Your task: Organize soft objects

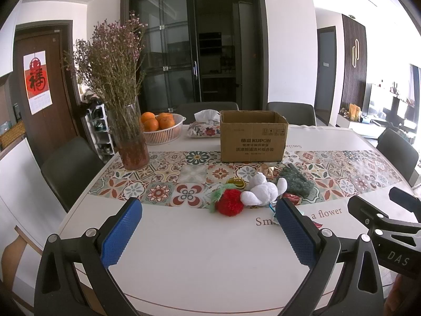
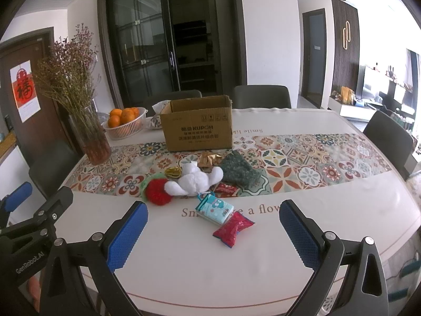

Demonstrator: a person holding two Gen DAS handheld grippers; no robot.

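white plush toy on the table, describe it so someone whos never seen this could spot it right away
Find the cardboard box on the patterned table runner; a small heap of things lies in front of it. The white plush toy sits in the middle of that heap, between a red fuzzy ball and a dark green knitted piece. It is the only pure white, fluffy thing there.

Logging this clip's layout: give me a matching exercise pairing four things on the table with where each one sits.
Things:
1. cardboard box
2. white plush toy
3. red snack packet
4. basket of oranges

Places:
A. nearest the right hand-held gripper, on plain white table
B. beside the vase of dried flowers
C. far edge of the patterned runner, top open
D. between the red pom-pom and the green knitted piece

Pairs: 1-C, 2-D, 3-A, 4-B
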